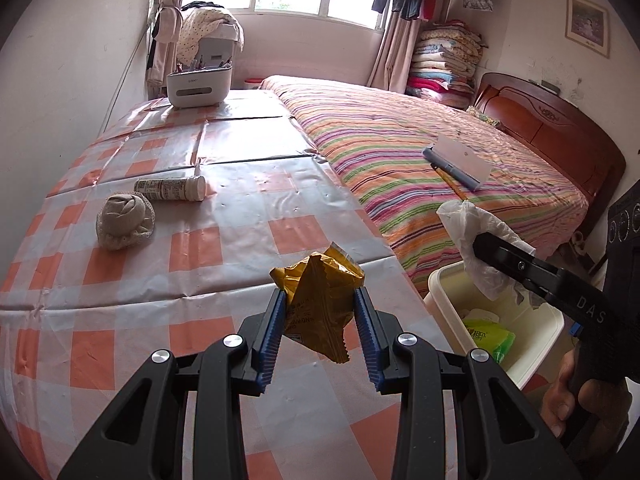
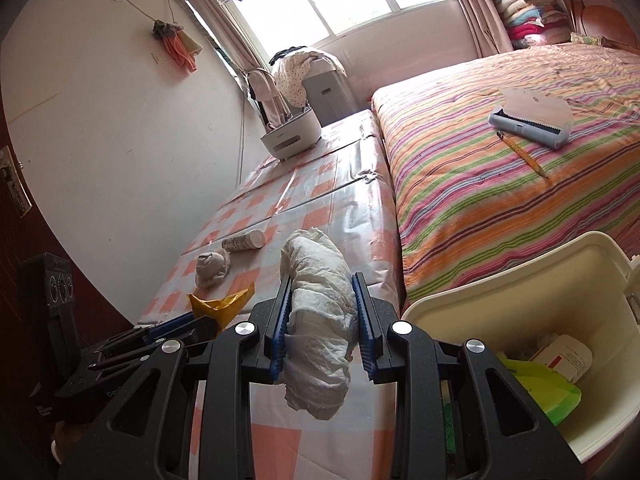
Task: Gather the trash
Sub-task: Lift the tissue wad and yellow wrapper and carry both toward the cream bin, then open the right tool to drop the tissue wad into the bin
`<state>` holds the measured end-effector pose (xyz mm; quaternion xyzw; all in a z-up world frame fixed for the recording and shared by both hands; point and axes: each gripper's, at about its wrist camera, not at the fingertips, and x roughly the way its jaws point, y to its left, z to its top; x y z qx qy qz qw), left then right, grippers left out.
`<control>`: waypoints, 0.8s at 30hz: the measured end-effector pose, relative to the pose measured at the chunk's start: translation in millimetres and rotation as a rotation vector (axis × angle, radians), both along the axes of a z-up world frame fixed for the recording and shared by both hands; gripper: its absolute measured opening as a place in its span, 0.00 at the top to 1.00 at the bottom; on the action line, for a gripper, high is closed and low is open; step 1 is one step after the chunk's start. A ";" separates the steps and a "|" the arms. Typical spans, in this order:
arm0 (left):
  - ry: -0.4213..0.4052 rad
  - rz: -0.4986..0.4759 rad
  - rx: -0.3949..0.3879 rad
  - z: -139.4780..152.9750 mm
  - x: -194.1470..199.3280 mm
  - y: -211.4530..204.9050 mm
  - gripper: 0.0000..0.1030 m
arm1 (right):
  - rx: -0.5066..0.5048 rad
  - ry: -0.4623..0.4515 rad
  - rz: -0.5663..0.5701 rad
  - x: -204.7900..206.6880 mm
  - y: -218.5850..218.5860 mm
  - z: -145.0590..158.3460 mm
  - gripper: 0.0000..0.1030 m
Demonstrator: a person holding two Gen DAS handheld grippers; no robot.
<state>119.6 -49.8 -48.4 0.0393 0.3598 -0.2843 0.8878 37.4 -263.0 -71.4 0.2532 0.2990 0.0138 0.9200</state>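
Between the blue pads of the left gripper [image 1: 320, 304], a crumpled yellow wrapper [image 1: 320, 300] is being pinched above the checked tablecloth [image 1: 224, 220]. Just beside it, the right gripper [image 2: 320, 304] is squeezing a wad of white tissue [image 2: 318, 312] near the cream bin [image 2: 520, 280], which is holding a green packet [image 2: 548, 388]. Farther along the cloth, a white bottle [image 1: 172, 189] and a balled rag [image 1: 125, 221] are lying near each other.

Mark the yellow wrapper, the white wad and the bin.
yellow wrapper [image 1: 320, 304], left wrist view, crumpled middle.
white wad [image 2: 320, 312], right wrist view, middle between the pads.
bin [image 2: 516, 280], right wrist view, far rim.
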 end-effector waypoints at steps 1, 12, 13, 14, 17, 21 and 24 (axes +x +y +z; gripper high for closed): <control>-0.001 -0.005 0.003 1.0 -2.6 -3.0 0.67 | -0.012 -0.005 -0.017 -2.4 -2.9 1.0 0.73; -0.017 -0.087 0.024 7.4 -23.9 -37.5 0.66 | -0.115 -0.054 -0.205 -37.1 -32.6 11.3 0.73; -0.017 -0.094 0.026 7.9 -25.7 -40.5 0.66 | -0.118 -0.054 -0.220 -39.7 -35.5 11.1 0.72; -0.018 -0.100 0.028 8.6 -26.4 -44.0 0.66 | -0.118 -0.056 -0.237 -42.9 -38.1 11.0 0.71; -0.021 -0.120 0.035 9.5 -30.2 -52.7 0.66 | -0.117 -0.061 -0.276 -51.6 -45.6 9.9 0.70; -0.021 -0.140 0.039 10.3 -34.3 -63.2 0.66 | -0.117 -0.063 -0.327 -60.9 -55.4 8.3 0.70; -0.025 -0.157 0.049 11.1 -39.8 -72.5 0.66 | -0.099 -0.062 -0.347 -66.4 -63.1 6.5 0.69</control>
